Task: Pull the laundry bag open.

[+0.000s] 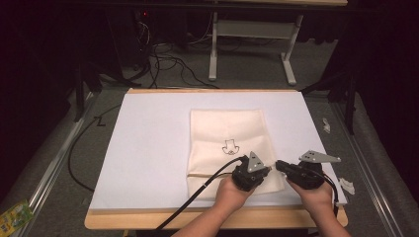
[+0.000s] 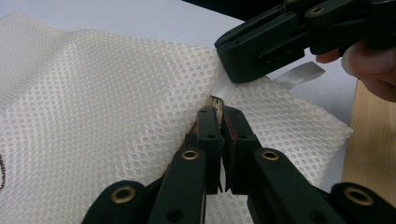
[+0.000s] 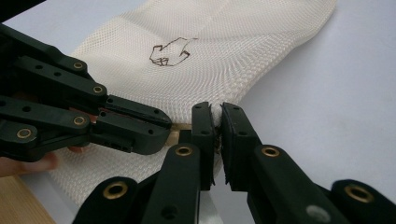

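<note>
Gripping: mesh bag [image 1: 226, 143], flat on white sheet [image 1: 148, 148], near edge by both grippers
Left gripper [image 2: 221, 112]: jaws together, pinching zipper seam at bag's edge
Right gripper [image 3: 215, 109]: jaws clamped on white tab [image 2: 224, 88] at bag's rim
Print: small dark outline drawing [image 3: 170, 52] mid-bag

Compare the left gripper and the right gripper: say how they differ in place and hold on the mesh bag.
The left gripper sits over the mesh bag, near its right edge; the right gripper comes in from off the bag, over the white sheet. The left gripper pinches the mesh by a brownish strip at the seam; the right gripper pinches the bag's edge by a white tab. The left gripper's grey plate stands up; the right's lies flatter. Both are shut on the bag, tips close together.
</note>
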The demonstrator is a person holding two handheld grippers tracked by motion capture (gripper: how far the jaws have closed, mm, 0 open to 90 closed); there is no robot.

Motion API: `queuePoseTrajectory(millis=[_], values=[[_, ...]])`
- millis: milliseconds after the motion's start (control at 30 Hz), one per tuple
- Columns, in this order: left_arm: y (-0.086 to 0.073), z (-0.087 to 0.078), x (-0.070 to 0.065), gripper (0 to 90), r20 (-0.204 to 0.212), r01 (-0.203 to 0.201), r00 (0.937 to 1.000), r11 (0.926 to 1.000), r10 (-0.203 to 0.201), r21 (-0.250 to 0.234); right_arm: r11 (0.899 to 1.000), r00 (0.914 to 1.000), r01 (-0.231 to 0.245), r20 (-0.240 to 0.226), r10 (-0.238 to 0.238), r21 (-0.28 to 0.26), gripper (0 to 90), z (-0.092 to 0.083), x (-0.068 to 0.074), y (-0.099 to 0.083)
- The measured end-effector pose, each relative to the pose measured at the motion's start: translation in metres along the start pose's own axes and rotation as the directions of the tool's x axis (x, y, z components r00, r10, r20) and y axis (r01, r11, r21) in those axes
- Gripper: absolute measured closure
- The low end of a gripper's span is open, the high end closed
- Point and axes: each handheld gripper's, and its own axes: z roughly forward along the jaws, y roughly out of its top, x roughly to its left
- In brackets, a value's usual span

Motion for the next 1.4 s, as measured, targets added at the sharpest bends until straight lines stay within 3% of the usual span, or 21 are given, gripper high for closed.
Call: queuePoseTrajectory(millis=[333, 433, 500, 633, 800, 1100, 1400], values=[[-0.005, 0.008, -0.001, 75.9, 0.008, 0.035, 0.9994, 0.9992, -0.035, 0.019, 1.000, 0.9999, 0.009, -0.007, -0.009, 0.005, 85.6, 0.001, 0.003, 0.000], [-0.005, 0.008, 0.003, 83.7, 0.031, 0.081, 0.9962, 0.9967, -0.081, -0.004, 1.000, 1.0000, 0.001, -0.009, -0.001, -0.008, 85.6, 0.000, 0.002, 0.002], [-0.006, 0.009, 0.004, 85.7, 0.041, 0.085, 0.9956, 0.9964, -0.085, -0.006, 1.000, 1.0000, 0.001, -0.008, -0.001, -0.008, 85.6, -0.001, 0.003, 0.002], [-0.008, 0.006, 0.004, 86.7, 0.038, 0.062, 0.9974, 0.9979, -0.061, -0.017, 1.000, 0.9999, 0.001, -0.011, -0.001, -0.011, 85.6, 0.000, 0.002, 0.002], [-0.009, 0.004, 0.005, 87.1, 0.043, 0.065, 0.9970, 0.9977, -0.064, -0.020, 1.000, 0.9999, 0.002, -0.011, -0.002, -0.013, 85.6, 0.000, 0.001, 0.001], [-0.013, -0.004, 0.012, 87.3, 0.035, 0.067, 0.9971, 0.9975, -0.068, 0.022, 1.000, 0.9999, -0.002, 0.015, 0.002, -0.010, 85.8, -0.001, 0.001, 0.002], [-0.019, -0.016, 0.018, 87.3, 0.026, 0.043, 0.9987, 0.9976, -0.044, 0.054, 1.000, 0.9998, -0.004, 0.021, 0.004, -0.013, 85.8, -0.002, 0.001, 0.002]])
